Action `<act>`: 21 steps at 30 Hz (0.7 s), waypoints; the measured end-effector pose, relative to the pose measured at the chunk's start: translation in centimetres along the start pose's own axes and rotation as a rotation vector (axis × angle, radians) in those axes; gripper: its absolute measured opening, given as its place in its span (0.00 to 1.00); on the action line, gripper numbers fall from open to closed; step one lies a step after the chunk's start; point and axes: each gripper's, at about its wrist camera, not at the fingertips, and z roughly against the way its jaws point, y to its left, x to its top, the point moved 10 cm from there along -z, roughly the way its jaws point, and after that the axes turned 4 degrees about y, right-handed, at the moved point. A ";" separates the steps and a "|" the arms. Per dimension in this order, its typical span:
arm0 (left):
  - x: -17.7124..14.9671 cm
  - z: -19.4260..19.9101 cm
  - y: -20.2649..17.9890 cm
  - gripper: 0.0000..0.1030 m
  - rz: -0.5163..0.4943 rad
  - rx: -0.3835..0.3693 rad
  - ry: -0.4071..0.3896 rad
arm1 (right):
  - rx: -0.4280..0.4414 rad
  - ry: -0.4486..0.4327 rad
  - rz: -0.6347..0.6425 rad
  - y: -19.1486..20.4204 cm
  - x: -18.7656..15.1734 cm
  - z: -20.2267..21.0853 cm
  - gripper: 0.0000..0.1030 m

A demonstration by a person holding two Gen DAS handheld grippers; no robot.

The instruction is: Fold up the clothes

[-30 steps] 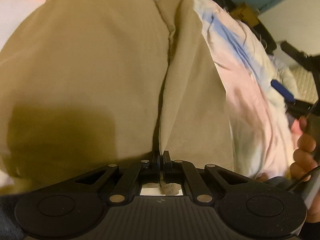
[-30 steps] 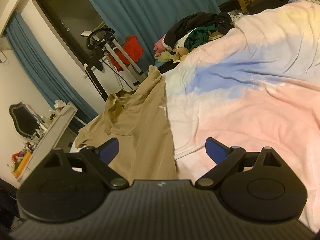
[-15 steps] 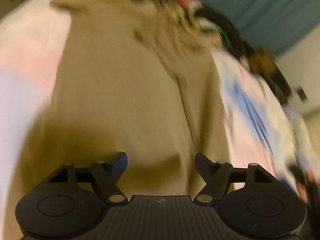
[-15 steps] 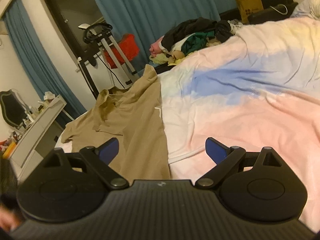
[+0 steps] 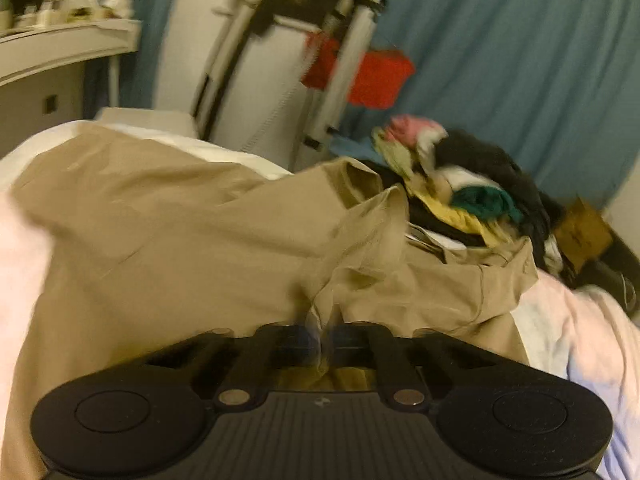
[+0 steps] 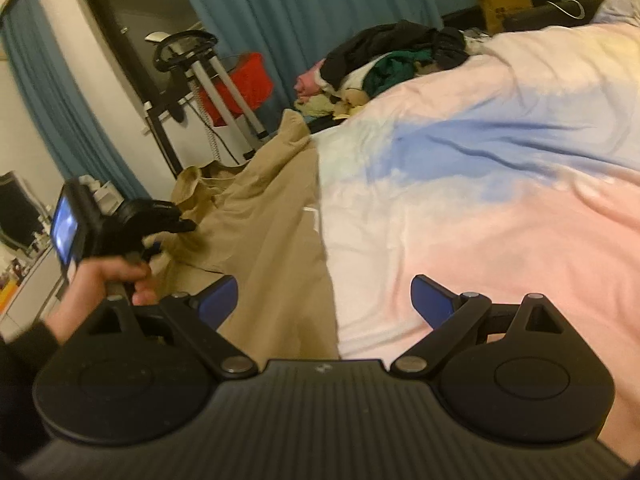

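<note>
Khaki fabric was what we had pinched: our left gripper (image 5: 323, 338) had just snapped shut on a bunched fold of the tan garment (image 5: 180, 240), which lay spread over the near left part of the bed (image 6: 500, 200). Our right gripper (image 6: 324, 300) hung with its jaws wide apart and nothing between them, over the garment's edge. As for containers, we only saw a brown cardboard box (image 6: 502, 0) at the far right, contents hidden. Mixed clothes pile (image 6: 384, 64) sat on the far side.
</note>
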 end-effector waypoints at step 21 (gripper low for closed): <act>-13.7 16.5 1.6 0.58 0.032 -0.199 0.247 | 0.029 -0.029 0.036 1.3 0.7 0.7 0.92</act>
